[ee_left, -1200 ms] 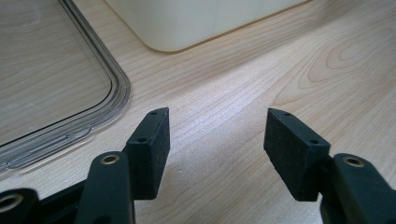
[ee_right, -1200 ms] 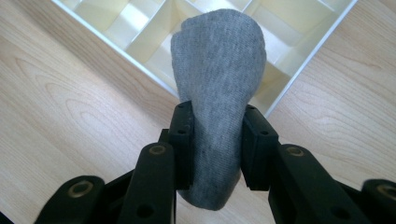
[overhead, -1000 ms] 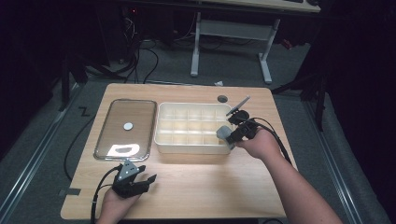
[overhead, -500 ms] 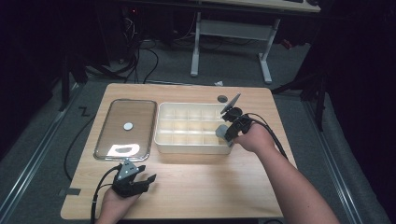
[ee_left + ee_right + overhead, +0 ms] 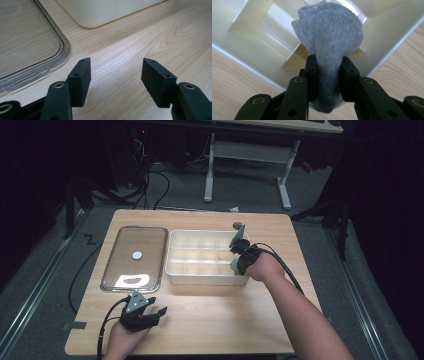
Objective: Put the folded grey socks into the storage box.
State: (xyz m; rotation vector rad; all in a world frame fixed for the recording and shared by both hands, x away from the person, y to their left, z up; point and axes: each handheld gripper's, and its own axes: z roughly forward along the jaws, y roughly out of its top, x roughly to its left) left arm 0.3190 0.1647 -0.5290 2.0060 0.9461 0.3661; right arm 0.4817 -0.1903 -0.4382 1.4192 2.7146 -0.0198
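At the bottom of the high view, left of centre, the left hand-held gripper (image 5: 159,312) rests on the pale wood counter (image 5: 210,320), its jaws spread wide with nothing between them; in its own view the bare wood grain lies between the two black pads. Just beyond it, at the left of the frame, a clear plastic lid (image 5: 135,257) lies flat on the counter. To the lid's right, mid-frame, sits a cream compartment box (image 5: 202,270) with its cells divided by thin walls. At the box's right end, the right hand-held gripper (image 5: 328,75) is clamped on a grey sock (image 5: 332,42), its jaws having just been drawing closer with the fabric between them; the folded sock hangs over a cell near the box's right edge. The step in hand looks like lowering the sock into one cell. To do it well, I judge the bundle should be centred over a single cell, clear of the dividers, pushed down until the fabric sits below the walls, and only then let go, so it does not spring open across a neighbouring cell. Past the counter, toward the top of the frame, lie grey floor, dark trailing cables and the white legs of another table (image 5: 247,157) in a dim room.
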